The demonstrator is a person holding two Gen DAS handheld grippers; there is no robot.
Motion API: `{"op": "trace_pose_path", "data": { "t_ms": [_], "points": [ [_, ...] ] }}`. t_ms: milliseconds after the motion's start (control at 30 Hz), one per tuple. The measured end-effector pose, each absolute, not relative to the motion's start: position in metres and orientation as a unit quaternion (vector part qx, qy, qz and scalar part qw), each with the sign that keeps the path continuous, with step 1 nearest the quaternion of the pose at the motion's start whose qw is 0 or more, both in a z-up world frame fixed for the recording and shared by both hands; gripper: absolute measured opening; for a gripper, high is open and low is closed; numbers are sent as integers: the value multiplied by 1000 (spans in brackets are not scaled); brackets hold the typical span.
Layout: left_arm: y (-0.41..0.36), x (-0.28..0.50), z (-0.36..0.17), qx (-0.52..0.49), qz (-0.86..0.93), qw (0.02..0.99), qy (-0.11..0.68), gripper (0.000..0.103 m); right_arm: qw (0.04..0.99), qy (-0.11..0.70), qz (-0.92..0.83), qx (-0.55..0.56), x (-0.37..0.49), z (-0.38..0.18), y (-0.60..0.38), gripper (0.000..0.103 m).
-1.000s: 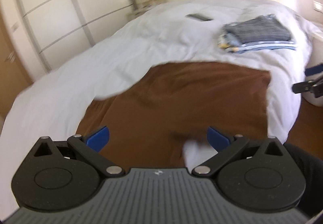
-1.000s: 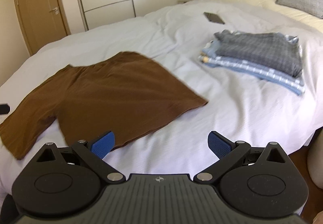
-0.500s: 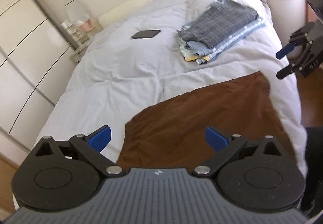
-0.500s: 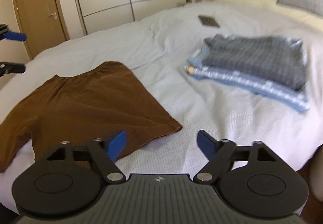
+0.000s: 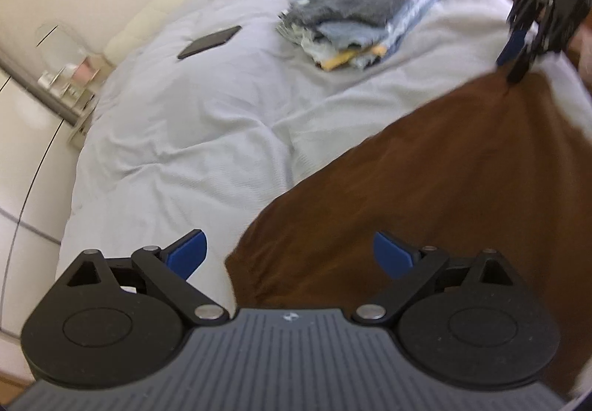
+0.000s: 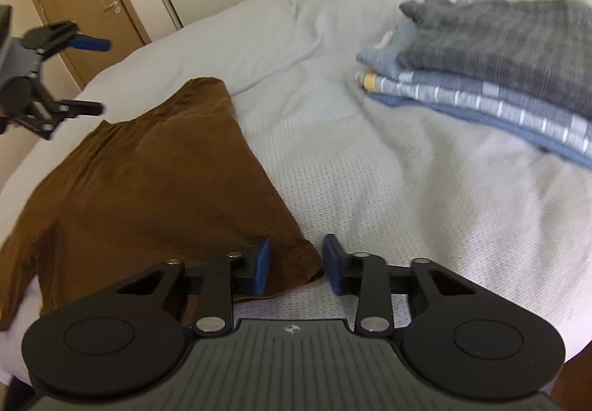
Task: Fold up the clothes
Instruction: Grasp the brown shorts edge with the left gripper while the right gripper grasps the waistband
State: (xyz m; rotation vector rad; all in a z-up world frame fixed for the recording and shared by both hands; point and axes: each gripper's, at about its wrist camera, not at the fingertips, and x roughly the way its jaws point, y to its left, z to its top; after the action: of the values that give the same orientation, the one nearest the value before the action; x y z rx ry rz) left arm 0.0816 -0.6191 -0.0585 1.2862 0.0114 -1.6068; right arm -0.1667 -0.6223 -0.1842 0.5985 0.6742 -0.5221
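1. Bed (image 6: 370, 189), white quilted cover, carrying everything else.
2. Brown shirt (image 6: 155, 181) spread flat on the bed cover, left of the folded stack, one corner toward the bed's near edge.
3. Folded stack of clothes (image 6: 499, 66), grey on top of blue striped, well apart from the shirt.
4. Right tool (image 6: 296, 263) low at the shirt's near corner, blue pads narrowed either side of the fabric with a gap left; possibly touching the cloth, hard to tell.
5. Left tool (image 5: 288, 255) spread wide, above the shirt's opposite edge, holding nothing.
6. Dark phone (image 5: 209, 42) beyond the shirt, beside the stack.
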Motion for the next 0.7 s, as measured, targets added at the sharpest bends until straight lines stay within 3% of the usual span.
{"op": "trace_pose_path", "data": {
  "t_ms": [100, 233, 400, 600, 700],
  "points": [
    [-642, 93, -79, 572, -664, 481, -20, 93, 863, 308, -239, 321, -173, -186, -626, 8],
    [-668, 104, -104, 622, -654, 427, -59, 83, 870, 286, -234, 325, -179, -182, -616, 7],
    [-699, 116, -133, 698, -616, 346, -116, 79, 881, 289, -228, 296, -173, -176, -598, 7],
    [-726, 113, -159, 737, -605, 264, -143, 57, 881, 290, -219, 303, -165, -181, -594, 7],
    [-734, 109, -170, 755, -598, 225, -147, 42, 881, 290, -220, 304, -166, -182, -594, 7]
  ]
}}
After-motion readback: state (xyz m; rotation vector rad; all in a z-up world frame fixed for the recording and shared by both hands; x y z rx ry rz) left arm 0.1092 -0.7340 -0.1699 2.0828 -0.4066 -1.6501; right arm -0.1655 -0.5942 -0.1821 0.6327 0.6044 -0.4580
